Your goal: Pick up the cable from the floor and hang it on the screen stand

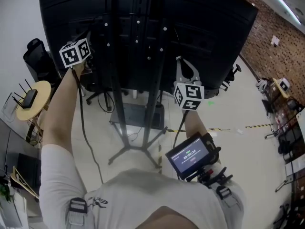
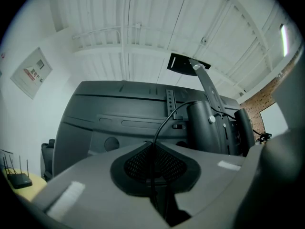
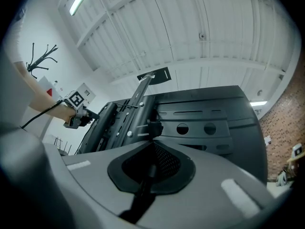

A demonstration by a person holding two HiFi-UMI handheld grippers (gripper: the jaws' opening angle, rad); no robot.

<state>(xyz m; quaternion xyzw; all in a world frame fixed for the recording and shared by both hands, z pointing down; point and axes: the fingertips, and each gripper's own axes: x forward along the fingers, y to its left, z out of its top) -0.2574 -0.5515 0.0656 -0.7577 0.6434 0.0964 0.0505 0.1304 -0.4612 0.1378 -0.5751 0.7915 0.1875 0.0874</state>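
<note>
In your head view you have two grippers up at the back of one screen (image 1: 200, 27) on one stand (image 1: 116, 104). The left gripper (image 1: 83, 45) is by the screen's left edge. The right gripper (image 1: 187, 73) is just right of the stand's poles. One cable (image 1: 85, 128) hangs from the left gripper down along your forearm. Only this view shows the floor, a round table (image 1: 40, 87) and a chair (image 1: 35, 56).

Your left gripper view shows its jaws closed on the cable, which rises out of the seam and arcs toward the stand's post. It alone shows a wall poster (image 2: 32, 72).

Your right gripper view shows its jaws together with a dark strand in the seam, seemingly the cable. It alone shows two round holes (image 3: 182, 128) in the screen's back, and your left gripper beyond the stand.
</note>
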